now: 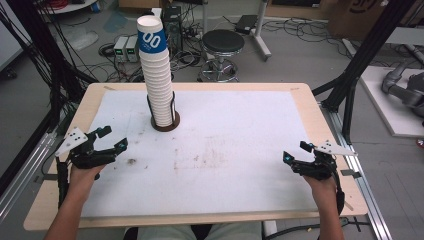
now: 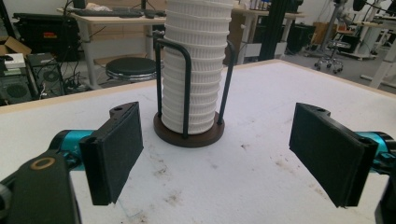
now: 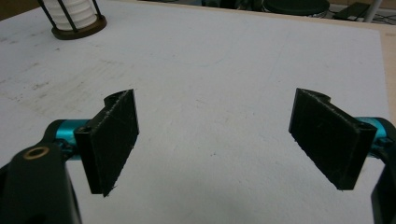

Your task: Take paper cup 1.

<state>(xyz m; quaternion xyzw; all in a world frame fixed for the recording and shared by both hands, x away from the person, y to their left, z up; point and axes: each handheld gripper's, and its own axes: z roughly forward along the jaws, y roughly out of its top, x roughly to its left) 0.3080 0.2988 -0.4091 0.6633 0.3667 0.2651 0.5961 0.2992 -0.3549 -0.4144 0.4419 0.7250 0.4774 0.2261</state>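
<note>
High view: the cup stack (image 1: 158,75) towers in its wire holder (image 1: 165,121), ahead of the left gripper (image 1: 114,138), fingers apart and empty; the right gripper (image 1: 296,151), also spread, sits well apart from it. A sideways nudge could tip the leaning top cups.

Left gripper view: stack framed between the open pads (image 2: 118,151), holder rods in the way of a low grab.

Right gripper view: spread pads (image 3: 115,140) over bare mat (image 3: 219,93), holder far beyond the left pad

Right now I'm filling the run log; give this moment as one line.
left gripper: open, empty | right gripper: open, empty | tall stack of white paper cups in black wire holder: upright, untouched | white table mat: stained
</note>
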